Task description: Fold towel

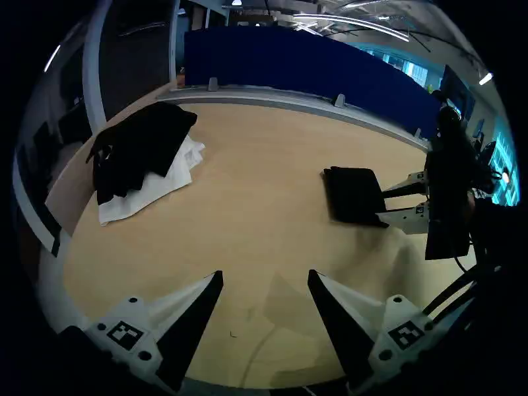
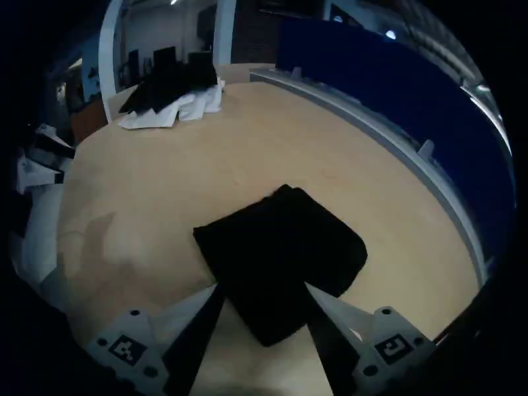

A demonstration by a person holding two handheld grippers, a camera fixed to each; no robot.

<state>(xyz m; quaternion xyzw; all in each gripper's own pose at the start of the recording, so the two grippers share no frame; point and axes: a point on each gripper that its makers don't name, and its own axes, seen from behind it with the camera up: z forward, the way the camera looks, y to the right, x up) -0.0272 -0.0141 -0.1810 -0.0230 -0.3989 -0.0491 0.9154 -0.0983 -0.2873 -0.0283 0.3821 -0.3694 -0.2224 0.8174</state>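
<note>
A folded black towel (image 2: 280, 261) lies flat on the light wooden table (image 2: 198, 171). My right gripper (image 2: 264, 290) is open, its two fingers on either side of the towel's near end without pressing on it. In the left gripper view the same towel (image 1: 353, 195) sits at mid right, with the right gripper's white fingers (image 1: 406, 190) at its right edge. My left gripper (image 1: 264, 284) stands open over bare table, with nothing between its fingers, well apart from the towel.
A pile of black and white towels (image 1: 142, 155) lies at the table's far left corner, seen again as the pile (image 2: 171, 99). A blue partition (image 1: 297, 66) runs along the table's back edge. A person in dark clothing (image 1: 452, 171) stands at the right.
</note>
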